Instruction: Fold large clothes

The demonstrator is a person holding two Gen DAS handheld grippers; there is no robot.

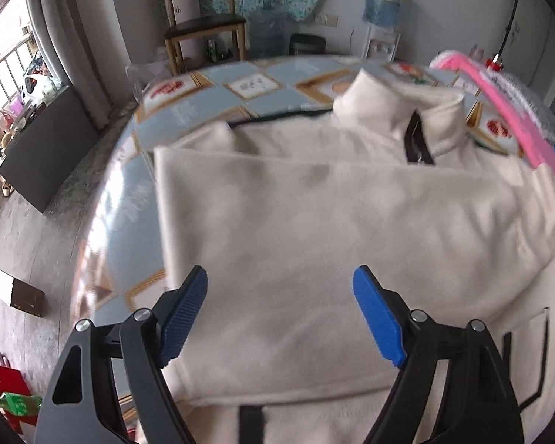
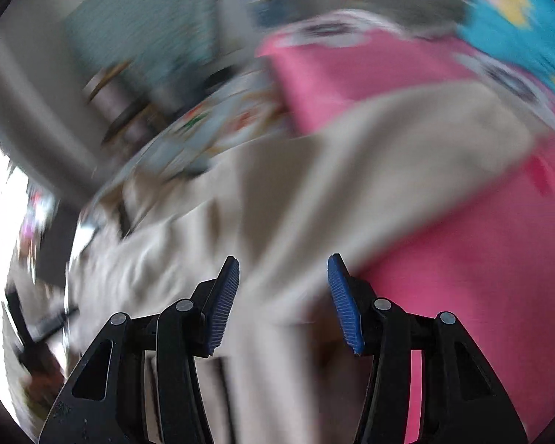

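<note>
Left wrist view first: your left gripper [image 1: 280,303] hangs over the near part of the cream fleece jacket [image 1: 314,222], its blue pads spread wide with nothing between them. The jacket lies flat on the patterned table [image 1: 203,92], one panel already laid over with a straight edge running near to far along the left side, and the collar [image 1: 399,111] at the far end. So its long axis runs away from you, hem near, collar far. To the right, a pink garment [image 1: 499,103] lies at the jacket's far-right side.

Right wrist view, heavily blurred: your right gripper [image 2: 283,296] has its jaws apart, gripping nothing, above cream fabric that runs off to the right over the pink cloth. I judge the unfolded side lies to the right, so your right hand is nearer it for the next fold.
</note>
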